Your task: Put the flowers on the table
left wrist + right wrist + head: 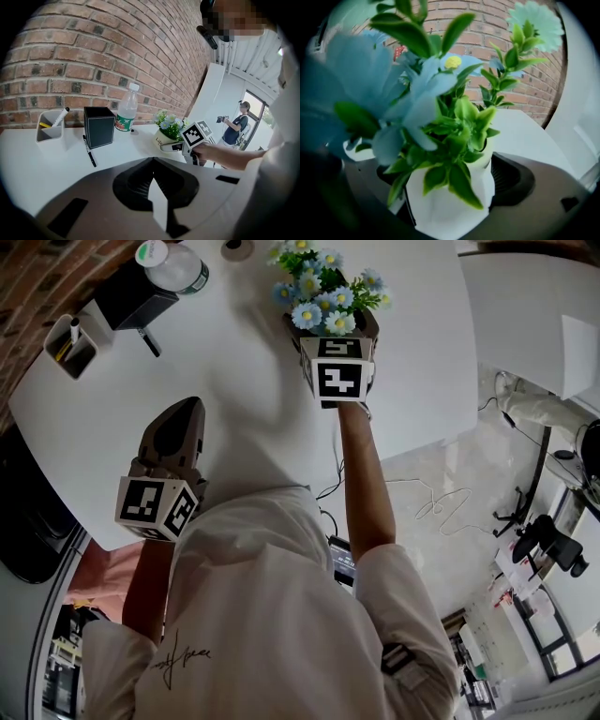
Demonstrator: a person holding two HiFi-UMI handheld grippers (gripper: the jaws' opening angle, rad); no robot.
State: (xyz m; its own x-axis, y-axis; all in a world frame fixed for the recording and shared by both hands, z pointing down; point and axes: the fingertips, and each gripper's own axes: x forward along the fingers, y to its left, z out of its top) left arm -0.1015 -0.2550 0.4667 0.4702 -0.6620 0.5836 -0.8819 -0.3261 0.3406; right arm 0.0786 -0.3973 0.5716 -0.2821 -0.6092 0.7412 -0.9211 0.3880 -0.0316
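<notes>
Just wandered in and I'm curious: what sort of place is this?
Probably an office or studio workspace: a red brick wall, a white table with a grey pen holder, and cables on the pale floor.

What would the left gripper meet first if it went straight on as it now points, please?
Likely the brick wall: the left gripper would pass over the table between the water bottle and the flower pot, though depth is unclear.

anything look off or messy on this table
Only a small thing: a black pen lies loose on the table beside the black box, rather than in the grey holder where a marker stands. The bottle is upright and capped, the flower pot looks intact, and nothing appears spilled.
</notes>
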